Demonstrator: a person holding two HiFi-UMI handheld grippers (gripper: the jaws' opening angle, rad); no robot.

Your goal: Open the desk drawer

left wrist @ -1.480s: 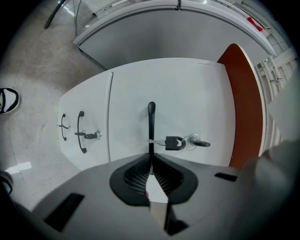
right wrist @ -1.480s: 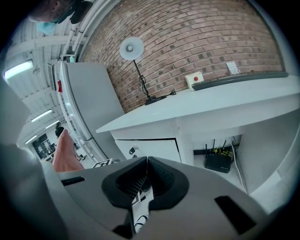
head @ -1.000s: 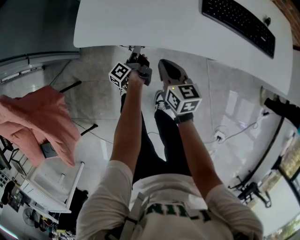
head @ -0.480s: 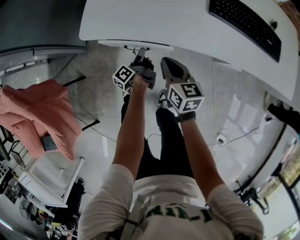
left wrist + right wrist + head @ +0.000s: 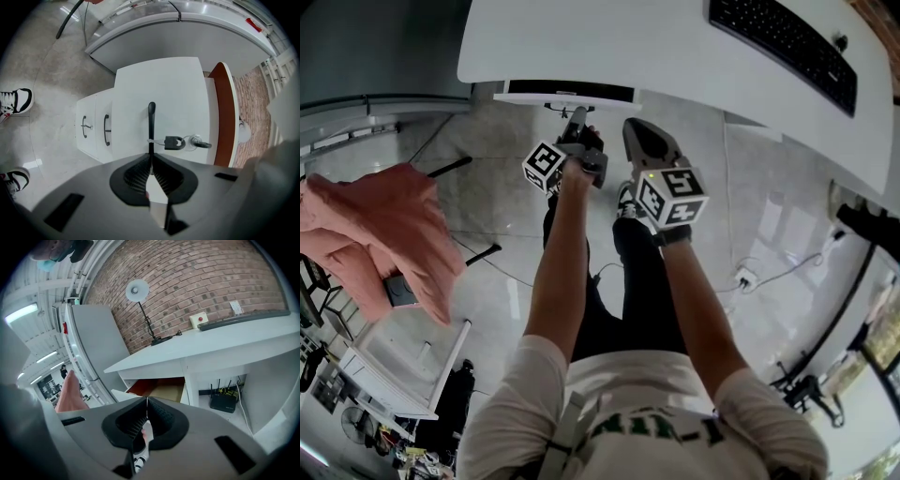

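The white desk drawer (image 5: 534, 99) stands part-way out from under the white desk (image 5: 656, 47). My left gripper (image 5: 576, 116) is shut on the drawer's black bar handle (image 5: 151, 123), which runs straight between its ribbed pads. A black key (image 5: 174, 142) with a ring hangs in the lock beside the handle. The drawer's reddish-brown inside (image 5: 157, 387) shows in the right gripper view. My right gripper (image 5: 636, 129) hovers just right of the left one, shut (image 5: 146, 401) and holding nothing, clear of the drawer.
A black keyboard (image 5: 783, 47) lies on the desk. Below the top drawer sit two more drawer fronts with handles (image 5: 107, 130). A pink cloth (image 5: 380, 234) drapes a chair at the left. The person's legs and shoes (image 5: 623, 202) stand beneath the grippers. A router (image 5: 224, 401) and cables sit under the desk.
The drawer has slid out from under the desk edge, its dark opening now showing. My left gripper came back with the handle; the right gripper stayed put.
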